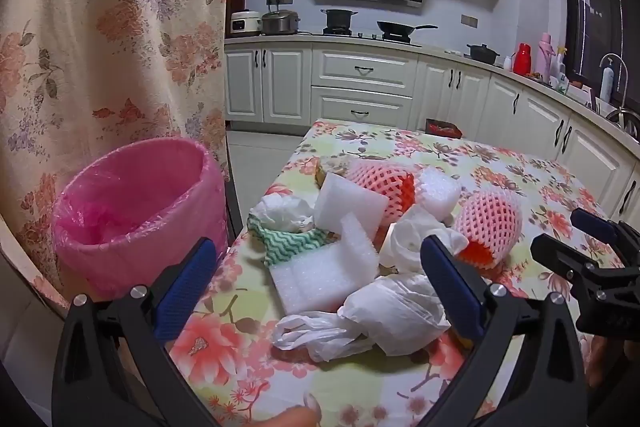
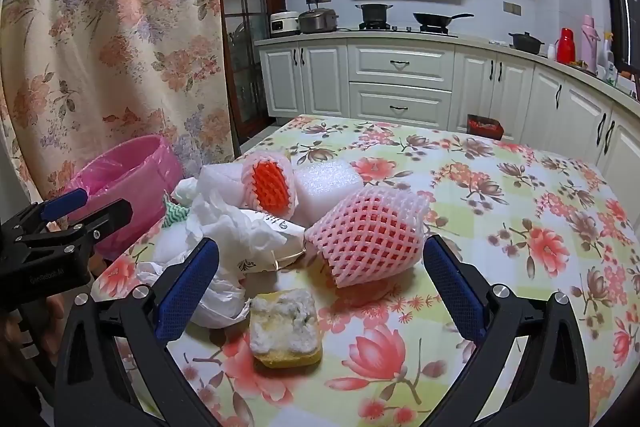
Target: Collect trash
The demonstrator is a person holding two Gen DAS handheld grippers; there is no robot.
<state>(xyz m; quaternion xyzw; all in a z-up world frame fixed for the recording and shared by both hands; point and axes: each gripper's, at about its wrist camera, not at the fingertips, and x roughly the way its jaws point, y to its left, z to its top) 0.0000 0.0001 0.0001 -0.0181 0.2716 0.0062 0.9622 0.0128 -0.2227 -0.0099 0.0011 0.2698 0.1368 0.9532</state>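
Observation:
A pile of trash lies on the floral tablecloth [image 1: 360, 379]: white foam blocks [image 1: 320, 279], a crumpled white plastic bag [image 1: 384, 315], tissue [image 1: 286, 213], a green zigzag cloth [image 1: 288, 241] and two pink foam fruit nets [image 1: 490, 223] [image 2: 370, 237]. A dirty yellow sponge [image 2: 286, 327] lies nearest the right gripper. A pink-lined trash bin [image 1: 132, 211] [image 2: 124, 183] stands left of the table. My left gripper [image 1: 320, 287] is open and empty above the pile. My right gripper [image 2: 320, 283] is open and empty, over the sponge and net.
A floral curtain [image 1: 100, 27] hangs behind the bin. White kitchen cabinets [image 1: 360, 87] and a counter with pots run along the back and right. A small red box [image 2: 484, 125] sits beyond the table's far edge. The right half of the tablecloth [image 2: 520, 207] is bare.

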